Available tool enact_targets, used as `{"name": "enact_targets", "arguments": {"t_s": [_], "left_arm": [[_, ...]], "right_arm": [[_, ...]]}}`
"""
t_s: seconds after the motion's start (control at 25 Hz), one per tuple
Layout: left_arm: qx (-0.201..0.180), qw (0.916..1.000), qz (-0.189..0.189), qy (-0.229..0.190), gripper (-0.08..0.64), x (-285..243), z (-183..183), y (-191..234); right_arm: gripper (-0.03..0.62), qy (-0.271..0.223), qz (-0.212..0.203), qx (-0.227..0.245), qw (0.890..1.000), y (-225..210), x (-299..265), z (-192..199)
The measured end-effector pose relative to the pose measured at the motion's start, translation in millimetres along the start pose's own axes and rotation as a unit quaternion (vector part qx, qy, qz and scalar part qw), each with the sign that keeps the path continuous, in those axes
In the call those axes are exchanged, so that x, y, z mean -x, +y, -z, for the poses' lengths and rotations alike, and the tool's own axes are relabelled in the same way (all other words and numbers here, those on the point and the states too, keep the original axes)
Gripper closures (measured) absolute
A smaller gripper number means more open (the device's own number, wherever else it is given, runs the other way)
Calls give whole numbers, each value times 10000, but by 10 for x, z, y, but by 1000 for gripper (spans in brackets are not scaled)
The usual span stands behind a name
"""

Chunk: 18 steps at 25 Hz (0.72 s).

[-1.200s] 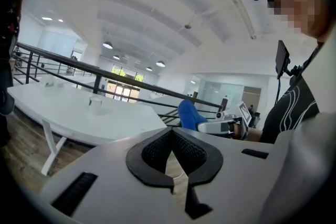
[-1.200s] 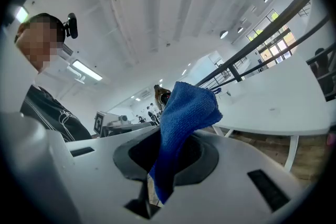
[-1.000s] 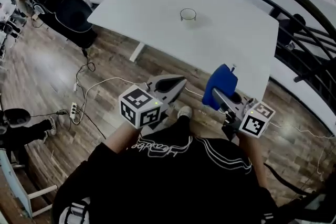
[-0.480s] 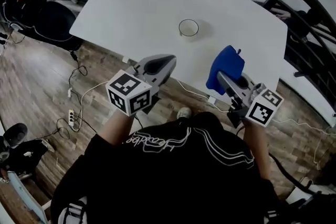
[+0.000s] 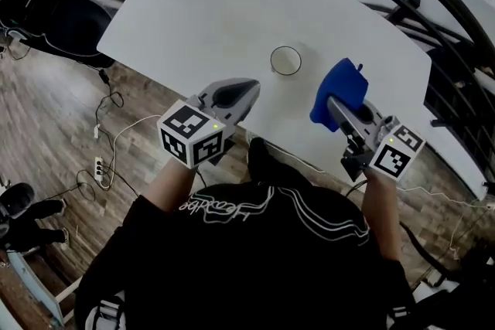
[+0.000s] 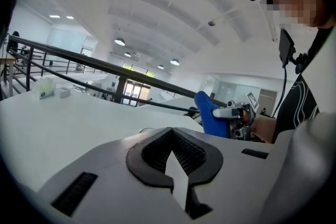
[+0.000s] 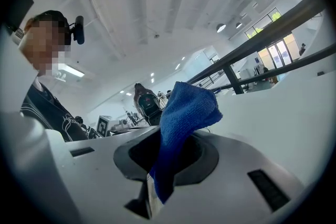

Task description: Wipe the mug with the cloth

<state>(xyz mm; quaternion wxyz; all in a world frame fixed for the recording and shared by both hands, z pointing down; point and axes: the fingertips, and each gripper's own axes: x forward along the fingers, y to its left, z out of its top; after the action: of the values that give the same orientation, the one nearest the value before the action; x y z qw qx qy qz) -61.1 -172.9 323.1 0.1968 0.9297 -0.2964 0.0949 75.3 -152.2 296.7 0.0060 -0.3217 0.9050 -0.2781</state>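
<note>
**A:** Since the right gripper (image 5: pixel 334 109) has its fingers (image 7: pixel 226 165) clenched on the cloth (image 5: pixel 338 91), which step would you say is in hand?

**B:** The approach, I think. The cloth is pinched by its lower part and its free end bunches up above the fingertips, ready to rub with. No wiping has begun, because nothing touches the mug (image 5: pixel 285 60).

**A:** And the left gripper (image 5: pixel 246 87)?

**B:** Its fingers (image 6: pixel 131 160) are pressed together with nothing between them, and it hangs over the near edge of the worktop (image 5: pixel 209 11).

**A:** Where is the mug relative to those fingers?

**B:** It stands upright on the worktop, mouth up, ahead of both grippers and roughly between them. It is clear of the left fingertips and clear of the cloth, with bare worktop all around it.

**A:** So what does the next move call for?

**B:** By my judgement the left fingers need to part and take the mug by its wall or rim, so it is steadied. The right gripper can then bring the bunched end of the cloth in against it.

**A:** Any risk?

**B:** With nothing holding it, the mug would probably slide or tip under the cloth. The rim also looks thin, so the left grip has to land squarely.
</note>
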Motion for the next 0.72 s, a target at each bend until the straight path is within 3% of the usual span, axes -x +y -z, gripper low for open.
{"name": "enact_targets", "arguments": {"t_s": [0.36,0.72], "left_arm": [[-333,9988,136,318,554,-337,-45,469],[-123,9981,319,512,554,-662,147,844]], "right_arm": [[541,121,-284,-140,9994,-540,-519,-218],[541,712,-524,35,9961,-991,-860,-171]]}}
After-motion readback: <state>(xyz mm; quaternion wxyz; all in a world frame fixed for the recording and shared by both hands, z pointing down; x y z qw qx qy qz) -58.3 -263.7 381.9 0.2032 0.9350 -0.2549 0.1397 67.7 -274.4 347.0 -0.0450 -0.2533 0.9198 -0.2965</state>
